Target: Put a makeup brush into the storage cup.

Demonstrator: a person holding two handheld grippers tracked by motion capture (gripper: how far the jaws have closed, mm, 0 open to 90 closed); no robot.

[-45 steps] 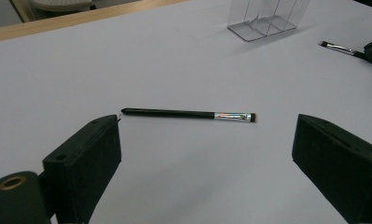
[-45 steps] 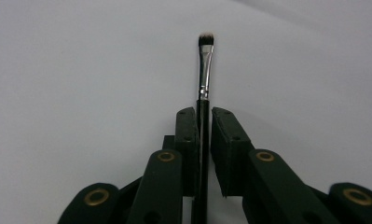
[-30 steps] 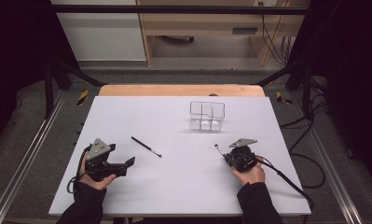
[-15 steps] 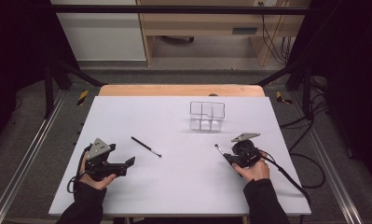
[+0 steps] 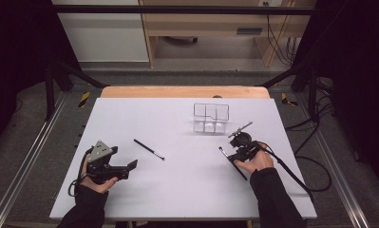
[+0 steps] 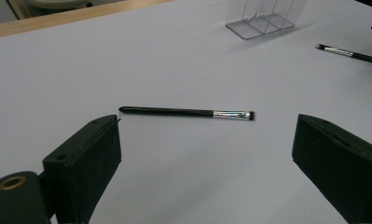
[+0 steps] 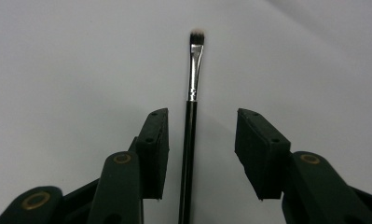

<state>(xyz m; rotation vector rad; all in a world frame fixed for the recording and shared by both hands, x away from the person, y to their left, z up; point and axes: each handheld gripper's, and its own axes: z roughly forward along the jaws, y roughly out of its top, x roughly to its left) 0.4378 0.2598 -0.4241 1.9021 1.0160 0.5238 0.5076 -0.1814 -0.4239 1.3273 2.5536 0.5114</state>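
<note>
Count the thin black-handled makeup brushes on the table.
2. One thin black-handled makeup brush lies left of centre, ahead of the left gripper. The other brush lies between the right gripper's open jaws.

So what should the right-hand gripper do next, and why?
Probably close. The right gripper is open with its jaws on either side of the brush handle, which lies on the table between them, not yet gripped.

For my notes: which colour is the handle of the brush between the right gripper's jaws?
Black, with a silver metal band below the bristles; the brush shows best in the right gripper view.
</note>
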